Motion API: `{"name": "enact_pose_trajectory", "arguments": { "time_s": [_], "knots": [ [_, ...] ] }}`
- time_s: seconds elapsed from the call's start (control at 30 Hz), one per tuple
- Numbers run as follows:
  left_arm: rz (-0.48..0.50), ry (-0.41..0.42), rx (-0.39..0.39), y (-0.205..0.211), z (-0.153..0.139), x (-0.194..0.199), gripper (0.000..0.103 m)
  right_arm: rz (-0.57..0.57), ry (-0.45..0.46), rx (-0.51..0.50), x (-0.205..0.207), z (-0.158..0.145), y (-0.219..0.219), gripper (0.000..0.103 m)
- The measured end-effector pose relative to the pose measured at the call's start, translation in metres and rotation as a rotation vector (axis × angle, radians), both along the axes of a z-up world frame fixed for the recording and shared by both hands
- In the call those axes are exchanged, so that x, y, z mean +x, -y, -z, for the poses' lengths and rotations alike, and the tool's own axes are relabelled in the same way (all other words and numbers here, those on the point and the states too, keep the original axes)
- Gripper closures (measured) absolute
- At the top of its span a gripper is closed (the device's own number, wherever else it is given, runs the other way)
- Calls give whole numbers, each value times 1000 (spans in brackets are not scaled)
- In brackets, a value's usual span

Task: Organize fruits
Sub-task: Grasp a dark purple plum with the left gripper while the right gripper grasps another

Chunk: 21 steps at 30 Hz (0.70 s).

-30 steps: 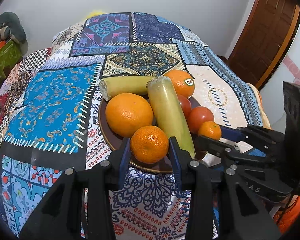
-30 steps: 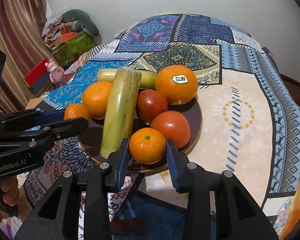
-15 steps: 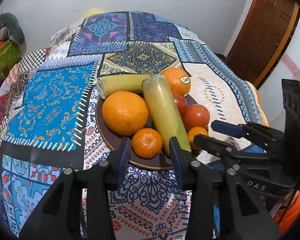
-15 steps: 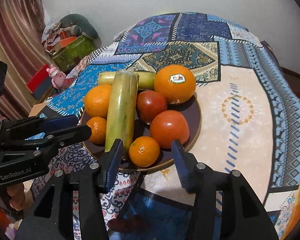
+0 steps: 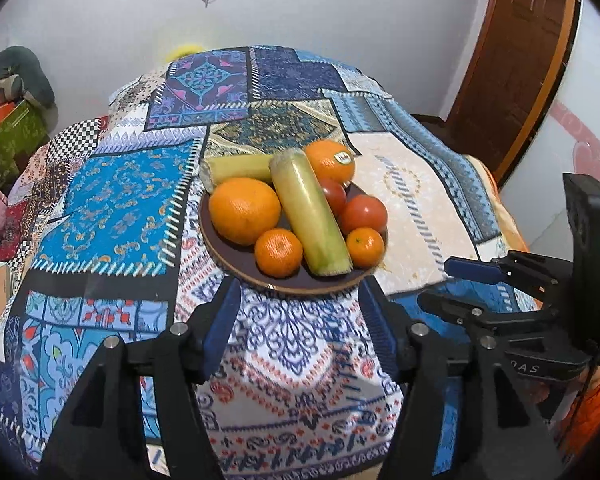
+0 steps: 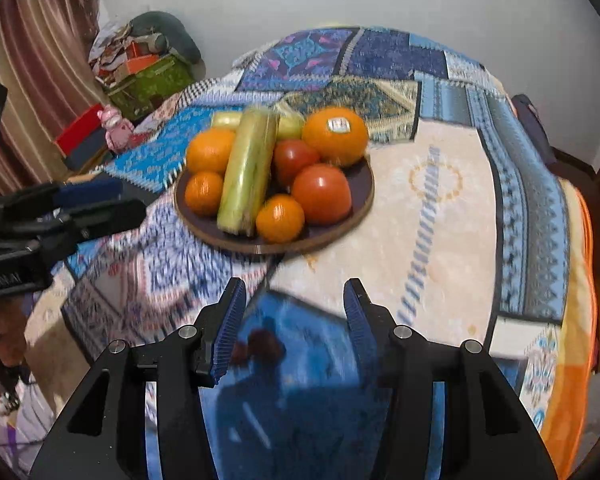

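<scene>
- Plate (image 5: 236, 266): dark, round, wood-rimmed; stands on the patterned tablecloth (image 5: 112, 208) and serves as landmark for every entry below. All the fruit lies on it.
- Large orange (image 5: 245, 210): left part of the plate. Judged firm and fairly heavy, with a grippy peel; best taken across its widest girth.
- Stickered orange (image 5: 331, 160): far edge of the plate; would handle the same way.
- Two small mandarins (image 5: 279, 252), (image 5: 365, 247): near rim of the plate, either side of the long green-yellow piece (image 5: 310, 216). Judged light, with soft skin; a gentle squeeze across the middle would do.
- Two tomatoes (image 6: 321, 194), (image 6: 296, 159): right part of the plate. Smooth, likely slippery and easily bruised.
- Second long piece (image 5: 238, 167): across the plate's far edge, partly hidden.
- Left gripper (image 5: 300, 322): fingers spread wide, holding nothing, short of the plate's near rim.
- Right gripper (image 6: 292, 316): fingers likewise apart and empty, near side of the plate; view blurred.
</scene>
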<state>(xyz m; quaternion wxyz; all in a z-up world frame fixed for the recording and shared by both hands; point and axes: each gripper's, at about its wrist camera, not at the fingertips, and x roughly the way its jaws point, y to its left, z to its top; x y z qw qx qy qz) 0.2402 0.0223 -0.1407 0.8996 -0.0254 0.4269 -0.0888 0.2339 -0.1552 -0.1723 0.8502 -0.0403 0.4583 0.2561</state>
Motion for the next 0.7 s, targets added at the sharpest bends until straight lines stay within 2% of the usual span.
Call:
{"name": "enact_pose_trajectory", "arguments": {
  "time_s": [0.13, 0.2, 0.47, 0.63, 0.7],
  "knots": [
    [7, -24, 2, 4, 8, -8, 42, 13, -57, 16, -1, 13, 7, 56],
    [1, -42, 1, 4, 14, -10, 42, 13, -77, 29, -1, 16, 8, 62],
    [-2, -111, -46, -2, 32, -11, 42, -22, -86, 39, -6, 21, -3, 64],
    [24, -125, -44, 4, 38, -13, 50, -11, -86, 41, -2, 27, -2, 65],
    [36, -132, -51, 6, 39, -13, 52, -21, -89, 47, -3, 27, -2, 70]
  ]
}}
